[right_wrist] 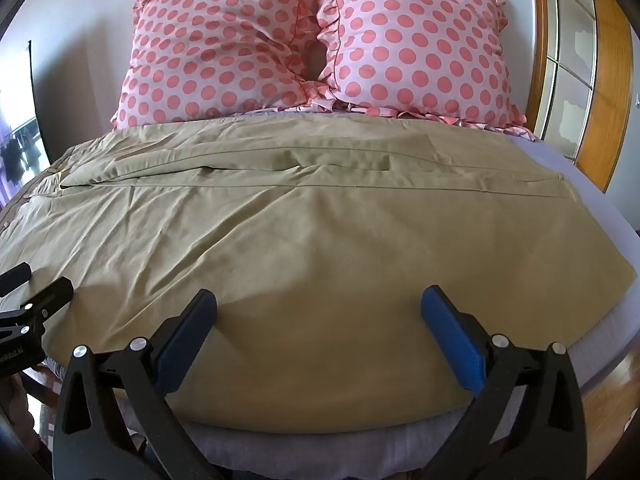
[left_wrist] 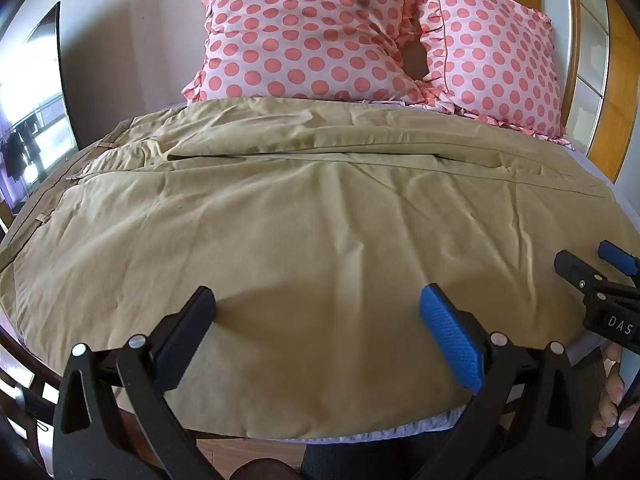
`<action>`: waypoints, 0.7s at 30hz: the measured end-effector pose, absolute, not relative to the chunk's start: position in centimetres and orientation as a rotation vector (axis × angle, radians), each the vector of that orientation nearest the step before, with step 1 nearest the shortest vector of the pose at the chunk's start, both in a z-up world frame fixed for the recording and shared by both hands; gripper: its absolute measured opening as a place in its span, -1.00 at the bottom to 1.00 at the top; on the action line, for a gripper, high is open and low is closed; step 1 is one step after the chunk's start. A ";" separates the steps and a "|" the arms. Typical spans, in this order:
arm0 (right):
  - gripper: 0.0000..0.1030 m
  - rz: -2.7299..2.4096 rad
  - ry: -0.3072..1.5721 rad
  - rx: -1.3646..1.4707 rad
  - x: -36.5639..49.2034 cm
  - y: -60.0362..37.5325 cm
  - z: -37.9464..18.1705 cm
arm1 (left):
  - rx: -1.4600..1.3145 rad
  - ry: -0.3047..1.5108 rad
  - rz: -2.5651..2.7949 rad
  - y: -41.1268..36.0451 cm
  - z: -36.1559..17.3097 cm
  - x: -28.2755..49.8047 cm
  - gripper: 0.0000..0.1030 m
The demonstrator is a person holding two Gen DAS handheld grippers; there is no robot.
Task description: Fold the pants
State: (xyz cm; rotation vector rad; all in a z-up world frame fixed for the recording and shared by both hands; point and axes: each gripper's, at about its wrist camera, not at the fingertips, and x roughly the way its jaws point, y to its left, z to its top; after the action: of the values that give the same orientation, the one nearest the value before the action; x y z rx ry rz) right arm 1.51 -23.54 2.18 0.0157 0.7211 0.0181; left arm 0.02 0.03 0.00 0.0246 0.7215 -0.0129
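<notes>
Both claws, left (left_wrist: pixel 318 312) and right (right_wrist: pixel 319 312), wide open, empty, poised at near edge of flat pants (left_wrist: pixel 304 208) on bed (right_wrist: pixel 592 200); next, probably: gripping edge for lengthwise fold.

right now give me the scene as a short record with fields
garment: khaki pants spread flat across the bed, waistband toward the left
left gripper: fingers open, over the near edge of the pants, holding nothing
right gripper: fingers open, over the near edge, holding nothing
behind: two polka-dot pillows
surface: lavender sheet
</notes>
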 end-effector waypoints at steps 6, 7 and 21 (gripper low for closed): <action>0.97 0.018 0.722 0.016 1.5 -23.5 2.2 | 0.029 0.726 -0.012 0.0 0.0 0.0 0.97; 0.97 0.017 0.722 0.016 1.5 -23.5 2.2 | 0.028 0.726 -0.012 0.0 0.0 0.0 0.97; 0.97 0.018 0.720 0.015 1.5 -23.5 2.2 | 0.028 0.726 -0.012 0.0 0.0 0.0 0.97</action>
State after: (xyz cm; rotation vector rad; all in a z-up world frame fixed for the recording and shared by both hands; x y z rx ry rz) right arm 1.51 -23.54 2.18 0.0155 0.7204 0.0181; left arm 0.04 0.00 -0.03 0.0285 0.7257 -0.0115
